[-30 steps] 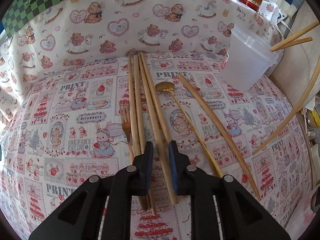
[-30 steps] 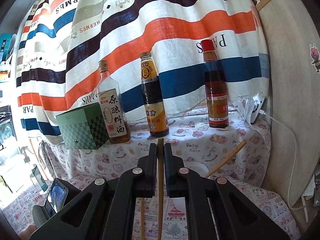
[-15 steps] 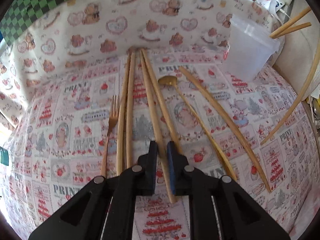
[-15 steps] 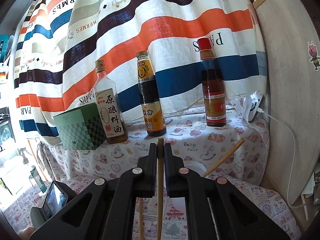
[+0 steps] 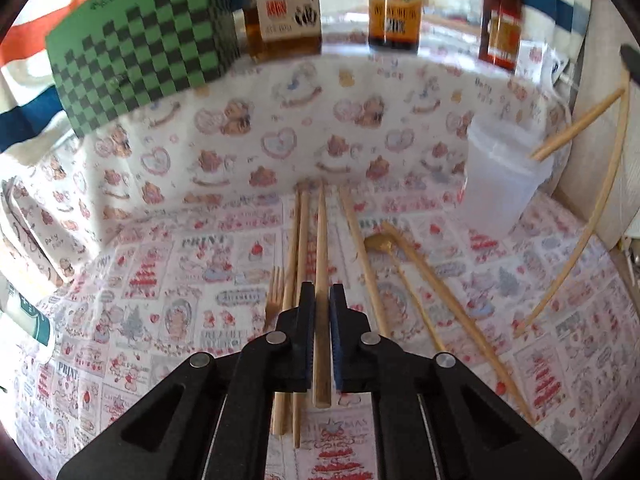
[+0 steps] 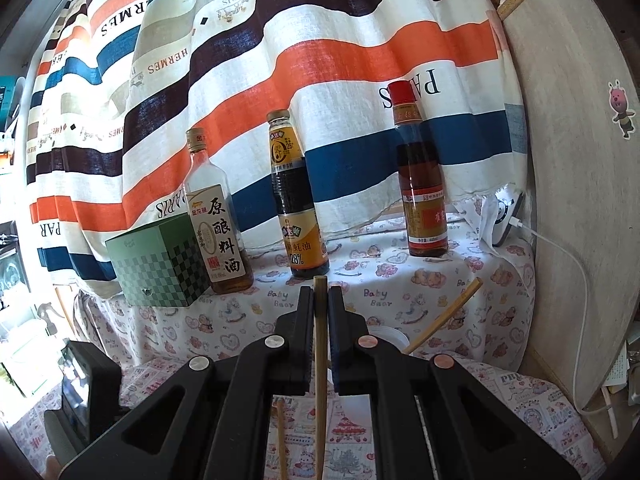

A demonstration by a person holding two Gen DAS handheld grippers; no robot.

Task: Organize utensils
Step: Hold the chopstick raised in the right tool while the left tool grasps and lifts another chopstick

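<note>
At the lower middle of the left wrist view, a chopstick (image 5: 321,264) is gripped by the fingers of the left gripper (image 5: 321,308), which have just been closing. Beside it on the tabletop (image 5: 168,280) lie two more chopsticks (image 5: 297,256), a fork (image 5: 274,292) and a spoon (image 5: 378,243). A cup (image 5: 500,176) is seen at the right. A stick (image 6: 320,328) is clamped upright by the right gripper (image 6: 320,300) before the bottles (image 6: 296,200).

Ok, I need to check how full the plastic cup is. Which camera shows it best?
The left wrist view: the plastic cup stands at the right, its whole side visible, with a chopstick sticking out of its top. The right wrist view shows only part of its rim behind the right gripper, which hides the rest.
</note>
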